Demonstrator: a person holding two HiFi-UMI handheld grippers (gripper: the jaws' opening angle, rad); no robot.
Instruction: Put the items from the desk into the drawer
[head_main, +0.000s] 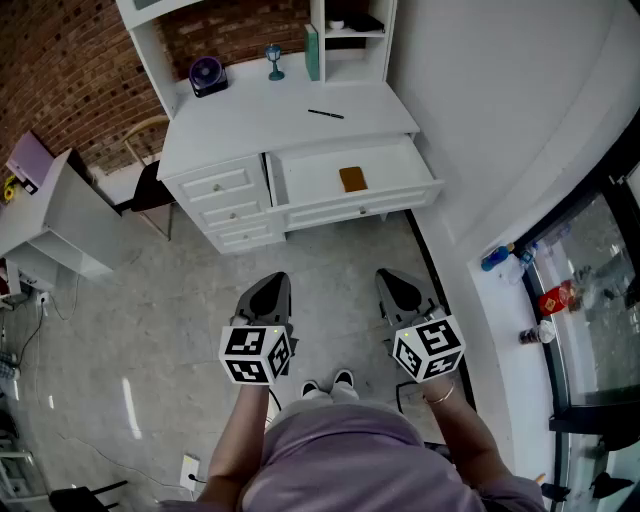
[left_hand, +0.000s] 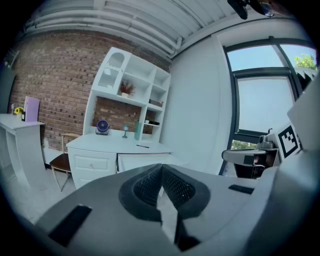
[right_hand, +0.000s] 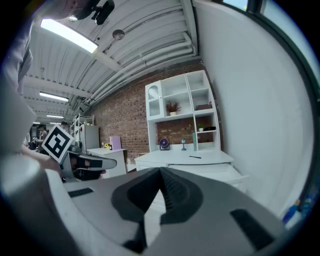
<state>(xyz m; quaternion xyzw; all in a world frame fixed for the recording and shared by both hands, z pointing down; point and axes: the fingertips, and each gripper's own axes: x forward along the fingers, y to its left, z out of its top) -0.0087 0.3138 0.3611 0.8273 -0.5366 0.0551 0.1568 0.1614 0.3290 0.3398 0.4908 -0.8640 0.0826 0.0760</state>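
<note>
you hold the left hand-held gripper (head_main: 267, 288) and right hand-held gripper (head_main: 397, 282) side by side, tilted slightly downward, jaws closed, empty.

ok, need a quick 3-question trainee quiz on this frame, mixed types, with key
1. True or false: the drawer stands open with a flat brown item inside it.
2. Where does the black pen lie?
A. on the desk top
B. in the drawer
C. on the floor
3. In a word, what do the left gripper and the right gripper hold?

Key: 1 true; 2 A; 3 nothing: both have their jaws shut and empty, held over the floor well short of the desk.
</note>
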